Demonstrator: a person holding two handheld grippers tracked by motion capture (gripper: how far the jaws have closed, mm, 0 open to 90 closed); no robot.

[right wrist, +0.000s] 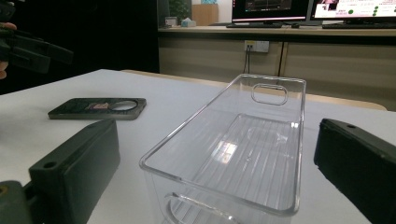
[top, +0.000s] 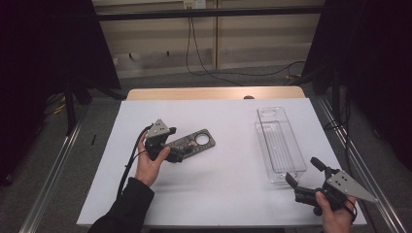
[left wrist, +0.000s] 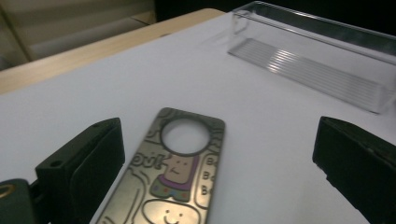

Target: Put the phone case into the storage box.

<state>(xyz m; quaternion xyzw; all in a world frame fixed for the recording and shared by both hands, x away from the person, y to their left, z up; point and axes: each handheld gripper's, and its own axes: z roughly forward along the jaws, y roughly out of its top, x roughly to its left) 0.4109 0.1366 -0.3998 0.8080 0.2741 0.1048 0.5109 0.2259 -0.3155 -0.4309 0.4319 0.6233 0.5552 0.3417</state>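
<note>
On the white table point(top: 218, 184), left of centre, we list one flat oblong tag point(top: 190, 142): dark, metallic-looking, rounded corners, a round hole near its far end. The left gripper view shows its face point(left wrist: 175, 172) drawn with outlined cartoon figures, a purple and brown one under the hole, a smiling face lower down, and lettering we cannot quite read. It lies flat between the spread jaws of the left gripper point(top: 171, 151), which hold nothing. To the right, well apart, stands a clear plastic bin point(top: 281, 145), long, ribbed on the floor, with a handle slot in its far wall. Our right gripper point(top: 303, 175) hovers at its near end, jaws apart and unladen.
</note>
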